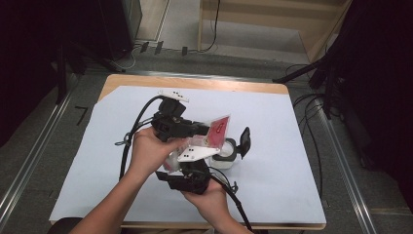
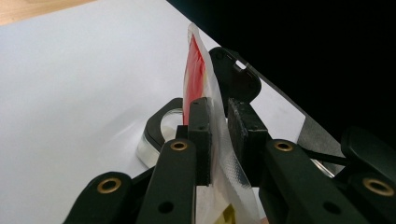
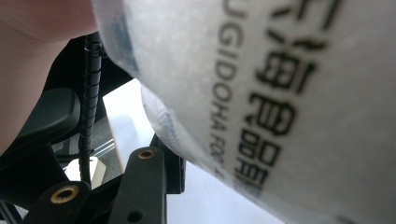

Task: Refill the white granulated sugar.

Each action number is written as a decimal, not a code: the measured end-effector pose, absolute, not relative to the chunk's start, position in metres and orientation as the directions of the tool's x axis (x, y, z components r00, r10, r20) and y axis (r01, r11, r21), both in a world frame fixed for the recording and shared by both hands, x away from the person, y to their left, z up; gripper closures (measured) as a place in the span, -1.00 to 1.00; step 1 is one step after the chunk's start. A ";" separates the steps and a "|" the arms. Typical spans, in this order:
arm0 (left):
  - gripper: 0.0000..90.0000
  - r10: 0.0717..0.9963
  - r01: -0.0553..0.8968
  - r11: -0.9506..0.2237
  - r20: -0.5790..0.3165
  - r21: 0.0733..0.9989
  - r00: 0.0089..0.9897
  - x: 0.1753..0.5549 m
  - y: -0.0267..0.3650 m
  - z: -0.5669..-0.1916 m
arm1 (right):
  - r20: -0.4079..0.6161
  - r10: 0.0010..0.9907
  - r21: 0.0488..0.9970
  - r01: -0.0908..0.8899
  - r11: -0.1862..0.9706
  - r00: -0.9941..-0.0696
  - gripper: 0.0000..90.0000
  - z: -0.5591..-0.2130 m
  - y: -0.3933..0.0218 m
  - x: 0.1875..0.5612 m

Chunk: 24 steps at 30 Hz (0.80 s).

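Observation:
A clear pouch (image 1: 218, 127) with a red top strip and black print is held up over the middle of the table. My left gripper (image 1: 202, 130) comes in from the left and is shut on it; in the left gripper view both pads pinch the thin pouch (image 2: 194, 74) on edge. My right gripper (image 1: 185, 163) holds the pouch's lower, fuller part from below. In the right gripper view the bulging pouch (image 3: 280, 93) lies against one black finger (image 3: 142, 182) and hides the other. Just beyond stands a glass jar (image 1: 227, 152) with its black flip lid (image 1: 245, 141) open.
A white sheet (image 1: 272, 146) covers the wooden table (image 1: 195, 83). The jar (image 2: 161, 128) and its raised lid (image 2: 236, 77) sit right behind the pouch. Black cables (image 1: 307, 112) lie on the floor to the right, and dark stands flank the table.

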<state>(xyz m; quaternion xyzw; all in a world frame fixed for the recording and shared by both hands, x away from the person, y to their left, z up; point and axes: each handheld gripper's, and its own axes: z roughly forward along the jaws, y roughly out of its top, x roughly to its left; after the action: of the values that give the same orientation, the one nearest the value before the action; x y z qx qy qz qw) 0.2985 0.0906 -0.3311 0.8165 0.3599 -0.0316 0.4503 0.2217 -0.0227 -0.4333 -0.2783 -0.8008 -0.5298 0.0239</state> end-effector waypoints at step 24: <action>0.78 0.557 0.614 -0.348 -0.370 0.709 0.743 0.299 0.090 -0.332 | 0.335 0.422 0.833 0.474 0.285 -0.842 0.41 -0.434 -0.023 0.222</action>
<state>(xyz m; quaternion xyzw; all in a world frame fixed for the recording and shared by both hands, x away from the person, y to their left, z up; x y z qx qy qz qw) 0.2985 0.0898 -0.3315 0.8203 0.3570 -0.0318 0.4457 0.2221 -0.0231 -0.4342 -0.2796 -0.8011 -0.5286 0.0246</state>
